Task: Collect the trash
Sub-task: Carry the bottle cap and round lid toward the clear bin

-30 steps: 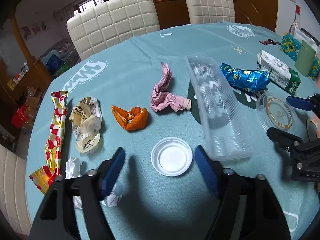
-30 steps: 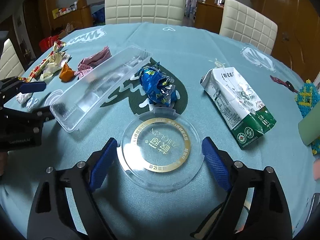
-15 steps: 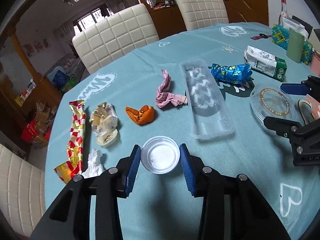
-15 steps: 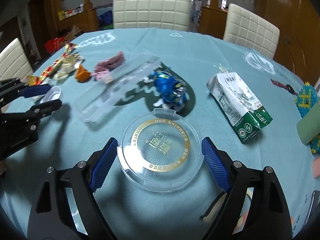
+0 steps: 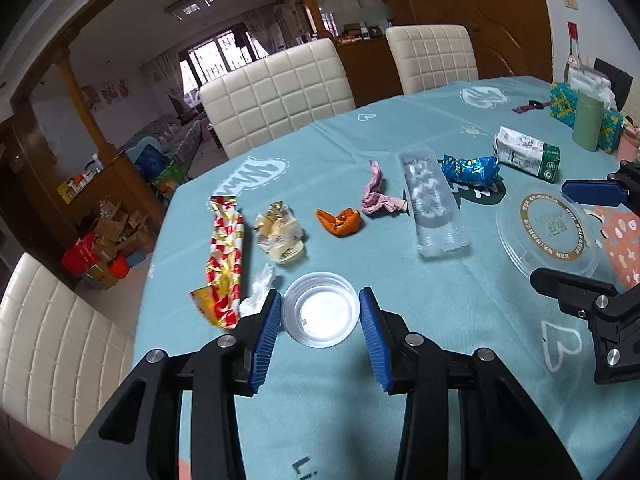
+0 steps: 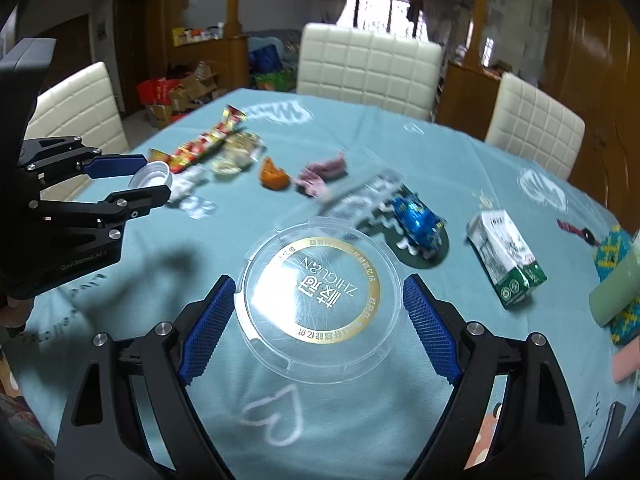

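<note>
My left gripper is shut on a small white plastic cup lid, held above the teal tablecloth; it also shows in the right wrist view. My right gripper is shut on a large clear round lid with a gold ring, lifted off the table; the lid shows in the left wrist view too. On the table lie a red-and-gold wrapper, a cream wrapper, an orange wrapper, a pink wrapper, a clear plastic tray, a blue foil bag and a milk carton.
White padded chairs stand around the round table. A crumpled white tissue lies by the left fingers. A green cup and a beaded box stand at the far right. Boxes clutter the floor at left.
My left gripper closed on the white cup lid and lifted it. My right gripper closed on the large clear lid and raised it. Both views have pulled up and back from the table.
</note>
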Action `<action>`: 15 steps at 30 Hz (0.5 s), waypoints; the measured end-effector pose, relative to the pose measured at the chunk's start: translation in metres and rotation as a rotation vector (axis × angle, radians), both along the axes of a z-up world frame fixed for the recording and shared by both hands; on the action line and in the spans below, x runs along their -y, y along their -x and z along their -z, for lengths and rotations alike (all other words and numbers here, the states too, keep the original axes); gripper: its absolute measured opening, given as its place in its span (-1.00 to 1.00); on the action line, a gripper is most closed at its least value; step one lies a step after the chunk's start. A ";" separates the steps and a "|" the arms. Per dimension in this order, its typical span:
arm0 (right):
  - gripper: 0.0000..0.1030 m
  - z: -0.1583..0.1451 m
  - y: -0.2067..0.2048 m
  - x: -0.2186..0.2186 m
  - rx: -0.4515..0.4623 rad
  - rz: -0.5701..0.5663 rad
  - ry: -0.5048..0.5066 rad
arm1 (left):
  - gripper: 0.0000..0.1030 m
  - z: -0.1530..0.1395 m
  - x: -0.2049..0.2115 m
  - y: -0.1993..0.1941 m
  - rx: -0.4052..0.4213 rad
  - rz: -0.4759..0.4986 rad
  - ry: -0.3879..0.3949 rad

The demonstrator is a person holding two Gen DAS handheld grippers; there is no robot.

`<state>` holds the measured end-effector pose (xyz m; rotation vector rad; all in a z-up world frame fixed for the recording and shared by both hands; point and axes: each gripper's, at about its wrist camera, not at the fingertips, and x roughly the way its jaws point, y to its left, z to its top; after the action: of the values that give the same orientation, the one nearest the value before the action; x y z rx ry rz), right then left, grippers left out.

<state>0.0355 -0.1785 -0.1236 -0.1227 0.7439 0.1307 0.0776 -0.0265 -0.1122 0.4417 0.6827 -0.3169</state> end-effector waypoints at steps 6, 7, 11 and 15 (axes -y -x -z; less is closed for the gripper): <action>0.64 -0.016 0.015 -0.024 0.040 -0.034 0.011 | -0.23 -0.014 -0.025 0.022 0.041 -0.026 0.023; 0.64 -0.019 0.018 -0.030 0.049 -0.042 0.017 | -0.23 -0.015 -0.029 0.025 0.047 -0.031 0.026; 0.64 -0.030 0.023 -0.052 0.070 -0.069 0.032 | -0.23 -0.021 -0.047 0.033 0.066 -0.058 0.040; 0.64 -0.041 0.025 -0.073 0.097 -0.108 0.039 | -0.23 -0.027 -0.074 0.042 0.085 -0.103 0.067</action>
<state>0.0105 -0.1052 -0.0823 -0.2048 0.6433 0.2114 0.0352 0.0476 -0.0853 0.3534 0.6075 -0.2216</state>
